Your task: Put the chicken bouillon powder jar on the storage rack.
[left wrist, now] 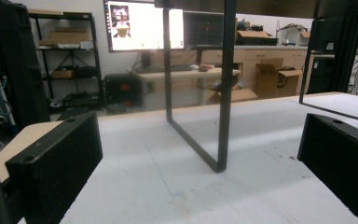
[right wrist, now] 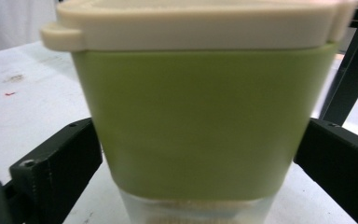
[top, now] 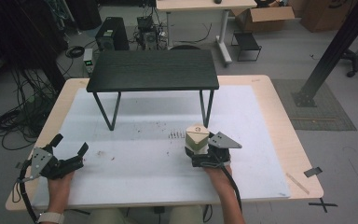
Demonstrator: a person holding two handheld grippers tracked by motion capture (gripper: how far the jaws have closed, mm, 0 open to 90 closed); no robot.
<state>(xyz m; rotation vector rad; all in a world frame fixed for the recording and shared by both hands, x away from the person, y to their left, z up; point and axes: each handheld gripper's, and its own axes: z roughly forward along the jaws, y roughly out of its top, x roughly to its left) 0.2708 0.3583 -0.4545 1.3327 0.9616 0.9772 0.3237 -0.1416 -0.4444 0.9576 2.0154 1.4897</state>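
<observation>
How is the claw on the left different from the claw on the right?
The left gripper has its jaws spread wide with nothing between them, while the right gripper has its jaws pressed against a green container with a cream lid. The left gripper points toward a leg of the small black table; the right gripper sits close in front of that table. Both have black jaws and are held by a hand.

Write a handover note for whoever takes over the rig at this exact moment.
Right gripper: shut on the green container, jaws against both sides; cream lid on. It sits near the small black table's right legs.
Left gripper: open, empty, low over the white mat at the left.
Done: container grasped.
Left: moving it; it doesn't look lifted yet, though I can't be sure. Destination unclear.
</observation>
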